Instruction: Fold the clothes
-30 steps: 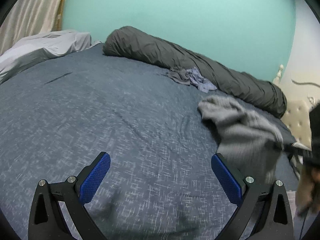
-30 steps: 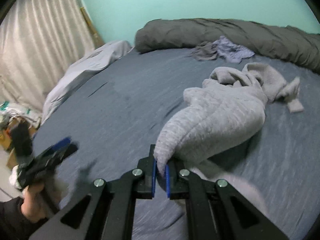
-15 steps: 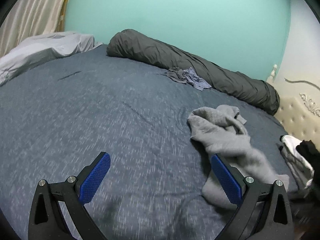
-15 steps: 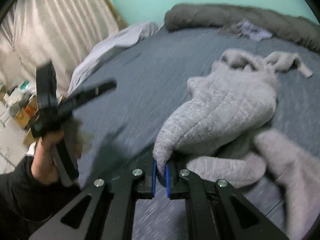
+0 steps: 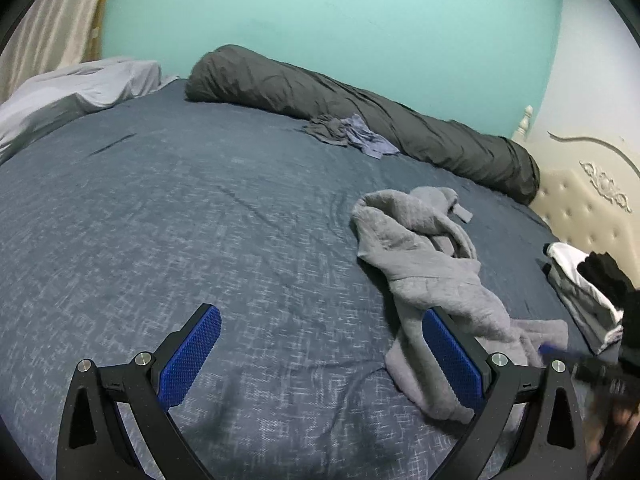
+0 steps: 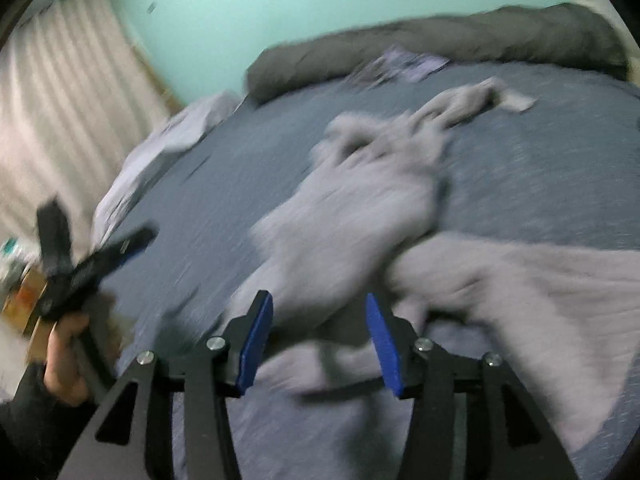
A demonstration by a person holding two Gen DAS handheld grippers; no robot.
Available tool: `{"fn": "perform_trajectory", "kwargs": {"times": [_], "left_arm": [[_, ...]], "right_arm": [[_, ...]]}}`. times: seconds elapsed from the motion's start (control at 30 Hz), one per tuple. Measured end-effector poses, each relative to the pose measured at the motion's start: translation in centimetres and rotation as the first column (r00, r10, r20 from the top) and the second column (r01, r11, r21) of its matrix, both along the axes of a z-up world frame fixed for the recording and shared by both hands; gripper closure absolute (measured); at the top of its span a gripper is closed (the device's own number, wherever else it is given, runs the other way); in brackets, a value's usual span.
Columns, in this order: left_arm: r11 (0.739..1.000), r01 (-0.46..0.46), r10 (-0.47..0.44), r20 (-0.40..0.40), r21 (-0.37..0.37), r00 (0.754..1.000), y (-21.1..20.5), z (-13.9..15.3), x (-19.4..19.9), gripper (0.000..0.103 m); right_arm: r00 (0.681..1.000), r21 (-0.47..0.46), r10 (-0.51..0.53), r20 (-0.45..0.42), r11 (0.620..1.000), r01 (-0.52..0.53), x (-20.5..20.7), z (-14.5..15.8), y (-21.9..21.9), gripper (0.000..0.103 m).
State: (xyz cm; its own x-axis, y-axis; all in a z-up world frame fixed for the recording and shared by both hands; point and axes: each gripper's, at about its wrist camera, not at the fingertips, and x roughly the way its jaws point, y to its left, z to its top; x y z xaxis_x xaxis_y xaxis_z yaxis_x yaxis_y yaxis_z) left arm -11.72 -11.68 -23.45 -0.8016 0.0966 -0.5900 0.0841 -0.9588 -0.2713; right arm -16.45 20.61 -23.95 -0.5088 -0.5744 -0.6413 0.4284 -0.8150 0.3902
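Note:
A crumpled grey sweatshirt [image 5: 424,264] lies on the dark blue bed [image 5: 180,220], right of centre. My left gripper [image 5: 320,356] hovers open over bare sheet, and its right pad [image 5: 452,356] overlaps the sweatshirt's near edge. In the blurred right wrist view, the right gripper [image 6: 320,340] stands open just above the sweatshirt [image 6: 360,216], with cloth showing between and beyond its blue pads. The fabric is not pinched. A hand [image 6: 68,368] holds the left gripper [image 6: 80,272] at the left edge.
A rolled dark grey duvet [image 5: 360,108] runs along the far side, with a small blue-grey garment [image 5: 348,136] against it. A pale pillow [image 5: 72,92] sits far left. Stacked clothes [image 5: 580,280] lie by the tufted headboard [image 5: 592,208]. Curtains [image 6: 60,128] hang left.
The right gripper, shut on the sweatshirt's edge in both earlier frames, has opened and let it go. The sweatshirt now lies lower and spread on the bed. The left gripper stayed open.

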Motion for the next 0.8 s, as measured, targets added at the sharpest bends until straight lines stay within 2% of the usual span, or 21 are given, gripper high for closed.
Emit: {"fn": "perform_trajectory", "kwargs": {"times": [0.1, 0.27, 0.43, 0.53, 0.8], "left_arm": [[1.000, 0.016, -0.016, 0.011, -0.002, 1.000, 0.7, -0.3, -1.2, 0.000], [0.998, 0.067, -0.066, 0.036, -0.022, 0.997, 2.5, -0.8, -3.0, 0.000], [0.989, 0.129, -0.126, 0.041, -0.068, 0.991, 5.0, -0.5, -5.1, 0.000], [0.983, 0.147, -0.144, 0.036, -0.106, 0.989, 6.4, -0.1, -6.1, 0.000], [0.959, 0.231, -0.219, 0.089, -0.162, 0.972, 10.8, 0.2, -10.5, 0.001]], "right_arm": [[0.992, -0.031, -0.120, -0.028, 0.992, 0.119, -1.4, -0.1, 2.9, 0.051], [0.971, -0.087, -0.237, 0.031, 0.967, 0.238, -3.0, -3.9, 5.6, 0.051], [0.961, -0.107, -0.243, 0.135, 0.960, 0.258, -3.9, -6.2, 5.7, 0.050], [0.966, -0.127, -0.233, 0.112, 0.961, 0.247, -4.5, -5.9, 5.9, 0.043], [0.969, -0.133, -0.224, 0.101, 0.962, 0.237, -5.7, -6.6, 6.8, 0.043]]}}
